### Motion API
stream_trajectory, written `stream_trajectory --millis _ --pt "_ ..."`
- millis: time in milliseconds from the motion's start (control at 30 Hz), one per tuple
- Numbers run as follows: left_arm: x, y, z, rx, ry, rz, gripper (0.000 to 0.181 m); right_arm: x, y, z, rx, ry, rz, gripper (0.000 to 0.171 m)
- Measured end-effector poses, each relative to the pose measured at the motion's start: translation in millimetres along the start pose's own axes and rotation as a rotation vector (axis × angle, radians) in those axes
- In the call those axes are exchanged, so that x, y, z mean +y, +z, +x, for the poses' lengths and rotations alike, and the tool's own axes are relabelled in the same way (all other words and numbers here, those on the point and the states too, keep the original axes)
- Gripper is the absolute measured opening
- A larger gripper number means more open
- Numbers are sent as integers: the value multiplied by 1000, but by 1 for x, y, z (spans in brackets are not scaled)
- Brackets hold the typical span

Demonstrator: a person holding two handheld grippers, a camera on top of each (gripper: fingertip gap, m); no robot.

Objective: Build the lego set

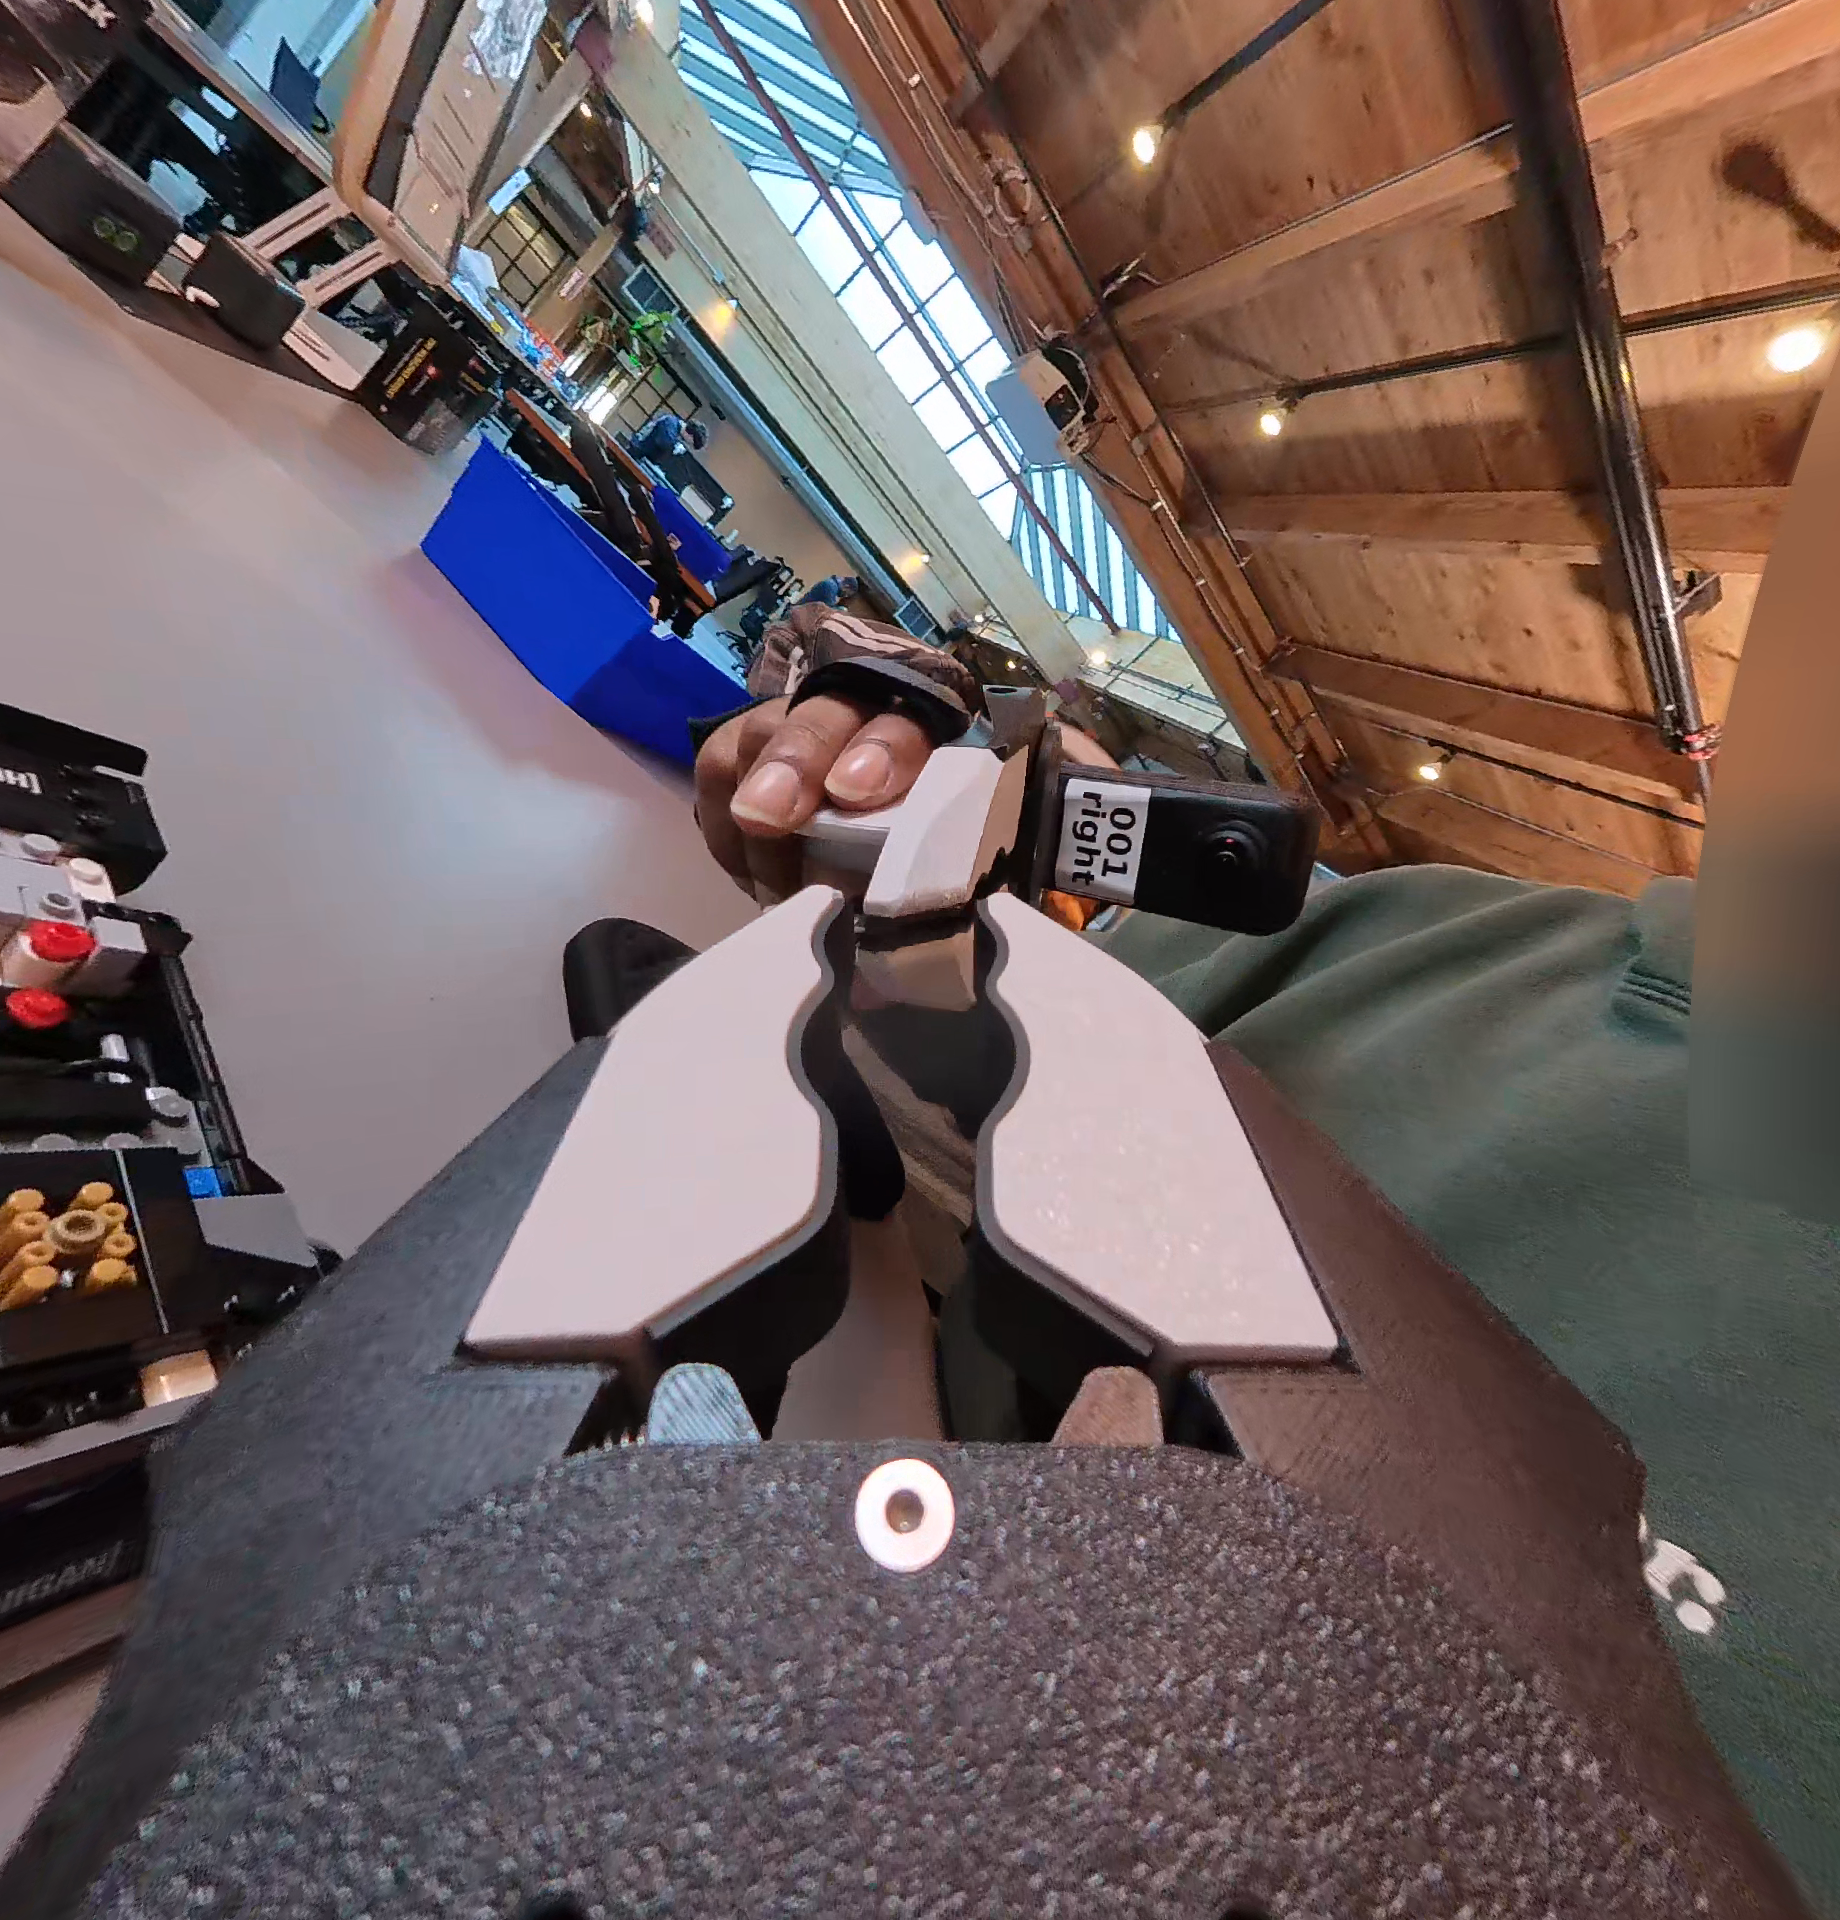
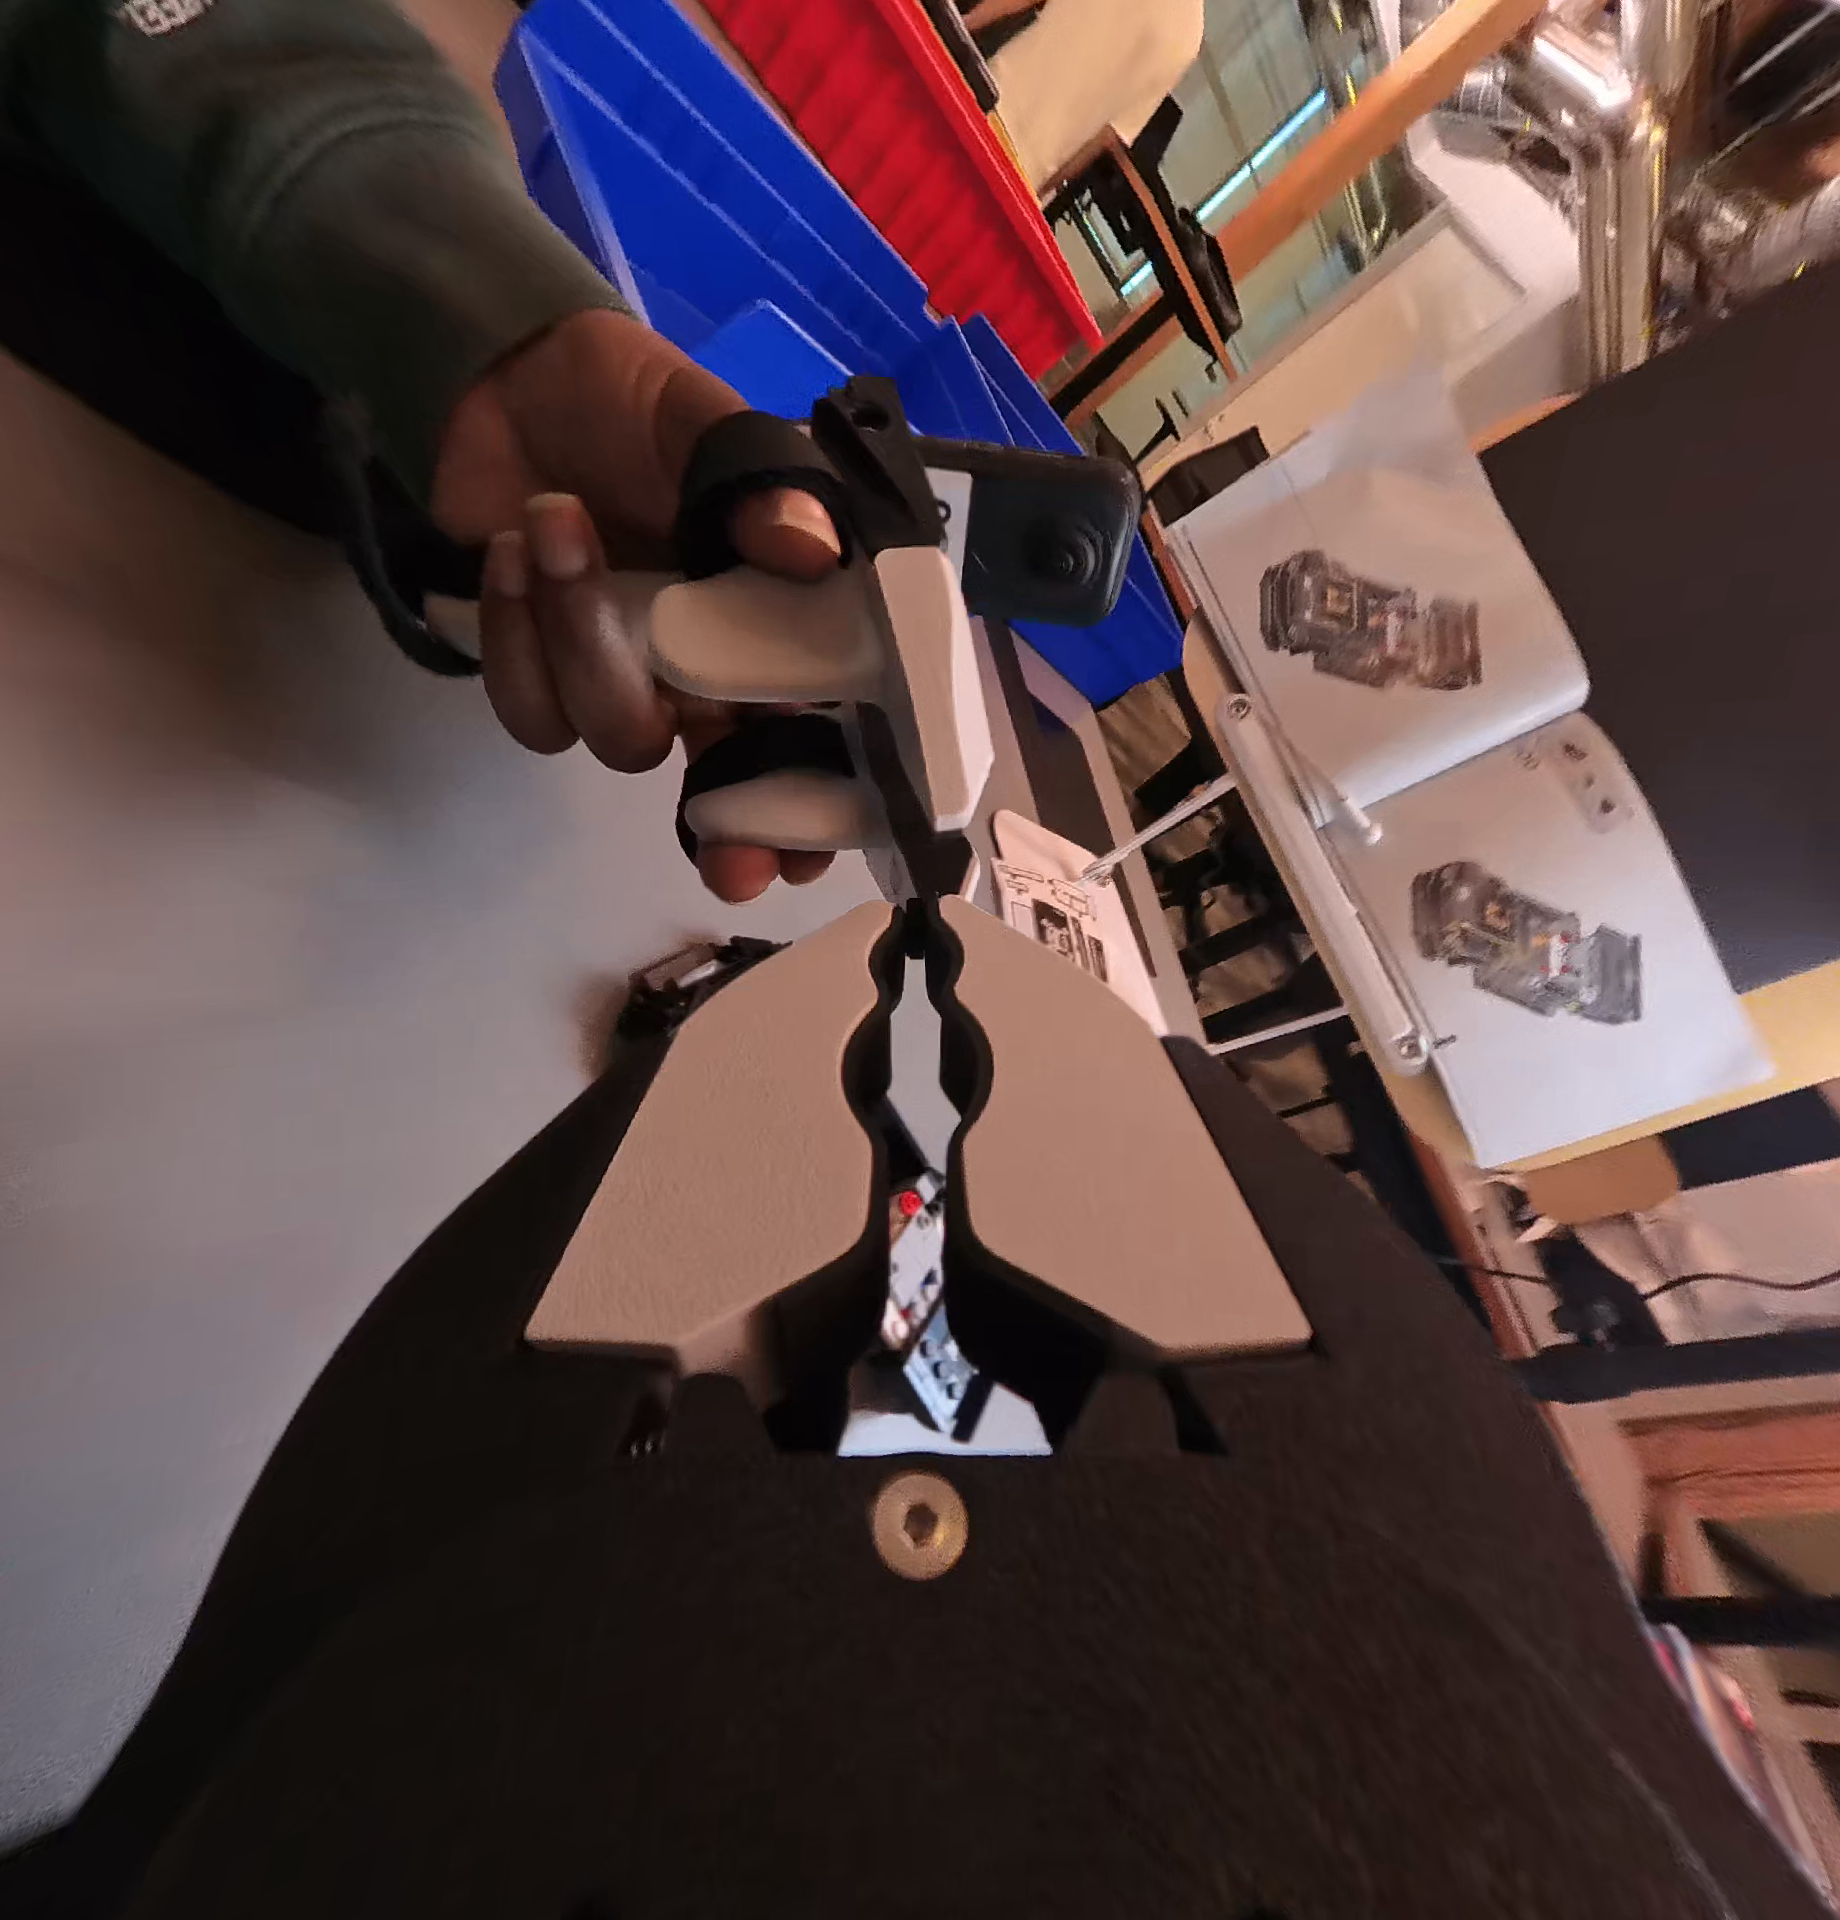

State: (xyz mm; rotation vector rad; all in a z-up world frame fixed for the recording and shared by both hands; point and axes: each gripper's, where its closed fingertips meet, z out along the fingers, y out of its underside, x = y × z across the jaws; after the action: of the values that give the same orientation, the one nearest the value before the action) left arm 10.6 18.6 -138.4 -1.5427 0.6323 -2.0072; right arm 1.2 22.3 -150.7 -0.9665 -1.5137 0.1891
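In the left wrist view the left gripper [image 1: 911,914] spreads its grey tongs, meeting the right one's tips, beside a half-built black-and-grey lego model [image 1: 74,1091]; the right wrist view shows the right gripper [image 2: 918,925] pinching something small and dark, unidentifiable, so much building remains.

Workshop surroundings under a timber ceiling

Blue bins [image 2: 750,239] sit beside a red bin [image 2: 895,135] at the far edge of the white counter [image 1: 220,582]. Black boxes [image 1: 95,208] stand along the counter's other end. Overhead, a wooden ceiling [image 1: 1415,312] carries small lights [image 1: 1794,348] next to a long skylight [image 1: 895,281].
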Motion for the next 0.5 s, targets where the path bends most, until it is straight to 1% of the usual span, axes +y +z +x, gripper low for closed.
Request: stream_trajectory --millis 133,200,333,500 --pt "-1 -5 -5 -27 25 -19 28 -9 -1 5 37 -71 24 3" --pt "0 -6 -1 -1 22 -25 28 -12 -2 7 40 -83 32 4" --pt "6 -2 6 33 33 -59 26 -17 -1 7 35 -103 48 3" --pt "6 -2 13 101 -19 -44 18 -25 -2 3 29 -124 84 3"
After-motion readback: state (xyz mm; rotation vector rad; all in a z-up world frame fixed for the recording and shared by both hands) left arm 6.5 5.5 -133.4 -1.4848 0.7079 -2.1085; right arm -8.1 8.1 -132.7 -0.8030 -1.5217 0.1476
